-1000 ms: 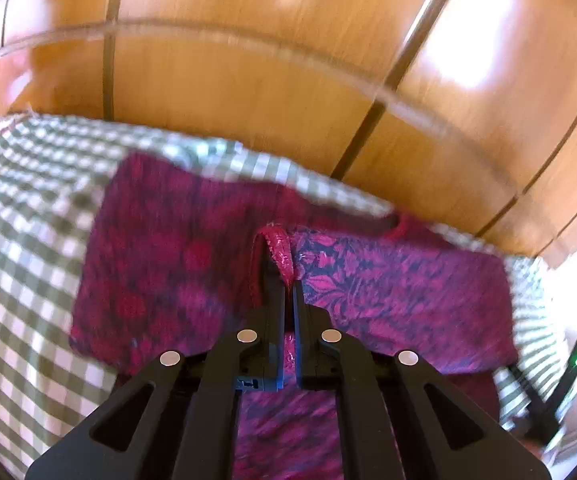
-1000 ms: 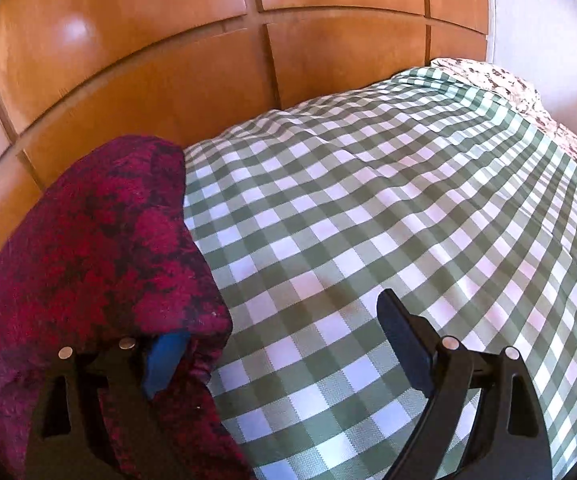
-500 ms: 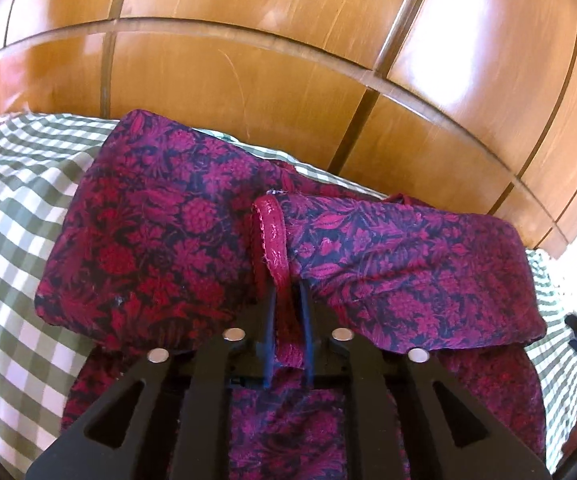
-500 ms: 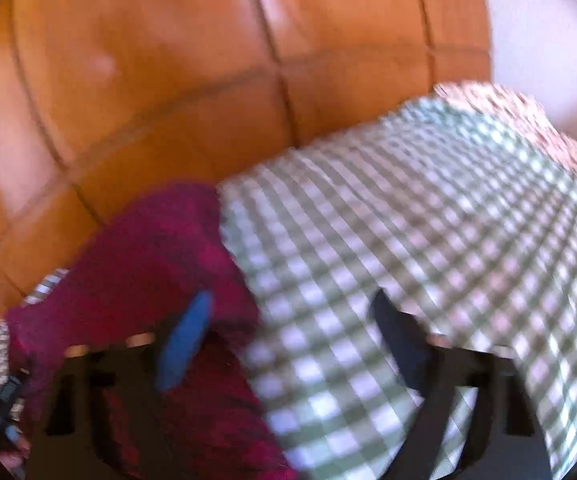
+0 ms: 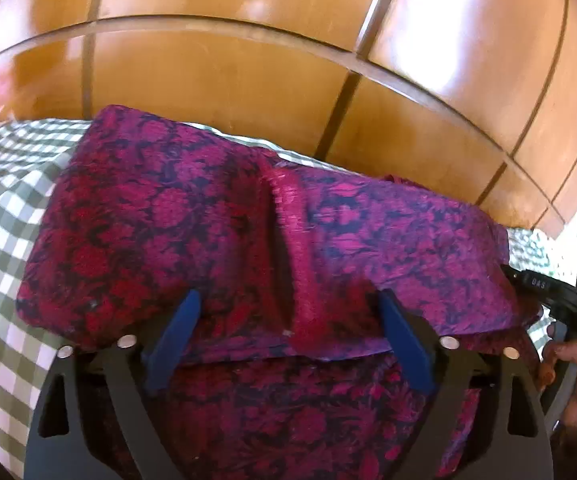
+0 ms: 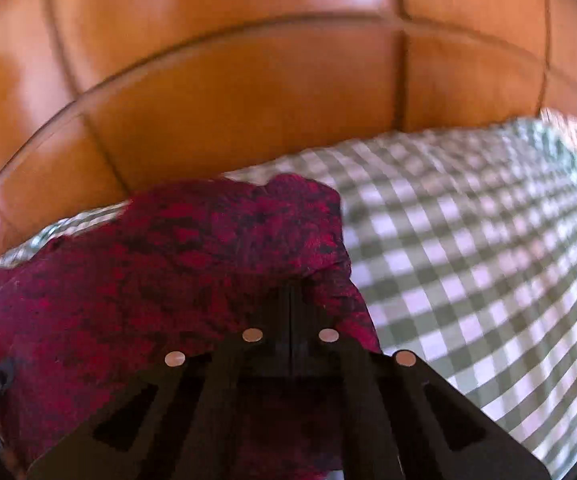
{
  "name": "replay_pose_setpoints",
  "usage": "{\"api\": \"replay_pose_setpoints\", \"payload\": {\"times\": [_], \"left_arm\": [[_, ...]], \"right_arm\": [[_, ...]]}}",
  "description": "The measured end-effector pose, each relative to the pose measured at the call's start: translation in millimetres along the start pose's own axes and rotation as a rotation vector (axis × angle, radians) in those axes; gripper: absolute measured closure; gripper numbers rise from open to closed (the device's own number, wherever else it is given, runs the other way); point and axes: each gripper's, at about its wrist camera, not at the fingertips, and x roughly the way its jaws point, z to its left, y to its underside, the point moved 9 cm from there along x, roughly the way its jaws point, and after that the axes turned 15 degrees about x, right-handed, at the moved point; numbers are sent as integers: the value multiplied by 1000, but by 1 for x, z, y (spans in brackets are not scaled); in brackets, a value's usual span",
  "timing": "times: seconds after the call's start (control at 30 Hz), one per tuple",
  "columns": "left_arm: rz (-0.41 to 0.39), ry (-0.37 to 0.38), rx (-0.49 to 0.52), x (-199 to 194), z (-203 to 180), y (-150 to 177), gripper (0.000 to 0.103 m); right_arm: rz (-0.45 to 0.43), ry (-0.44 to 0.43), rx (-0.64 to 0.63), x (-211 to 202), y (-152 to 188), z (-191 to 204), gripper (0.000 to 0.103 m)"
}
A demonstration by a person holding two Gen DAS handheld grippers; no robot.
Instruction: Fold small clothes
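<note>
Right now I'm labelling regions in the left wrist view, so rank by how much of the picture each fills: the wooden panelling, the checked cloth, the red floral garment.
1. wooden panelling
2. red floral garment, nearly as large
3. checked cloth

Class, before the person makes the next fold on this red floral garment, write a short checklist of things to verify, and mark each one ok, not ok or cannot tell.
1. Left gripper clear of the cloth: ok; jaws opening, the hem ridge between the pads but not pinched.
2. Right gripper gripping the red floral garment: cannot tell; jaws shut at its edge, the pinch itself hidden.
3. Garment lying on the checked cloth: ok.
4. Folded layer flat: not ok; a raised ridge runs down the middle.
5. Free checked surface beside the garment: ok.
</note>
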Motion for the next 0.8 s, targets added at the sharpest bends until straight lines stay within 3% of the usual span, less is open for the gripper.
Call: {"api": "replay_pose_setpoints", "payload": {"times": [0.23, 0.33, 0.4, 0.5, 0.6, 0.67, 0.8], "left_arm": [[-18, -12, 1, -7, 0, -2, 11], [-69, -38, -29, -25, 6, -5, 15], [-86, -60, -69, -32, 12, -7, 20], [-36, -77, -86, -23, 14, -10, 27], [53, -147, -38, -2, 16, -7, 29], [55, -168, -8, 1, 13, -6, 29], [68, -180, 7, 9, 14, 0, 27]], "right_arm": [[-16, 7, -16, -18, 3, 0, 103], [-84, -78, -44, -48, -5, 11, 88], [-96, -104, -47, -52, -11, 16, 88], [-81, -93, -24, -40, -22, 22, 88], [-63, -64, -31, -16, -31, 24, 94], [-45, -40, -25, -4, -29, 17, 103], [-35, 23, -44, 18, -26, 11, 103]]}}
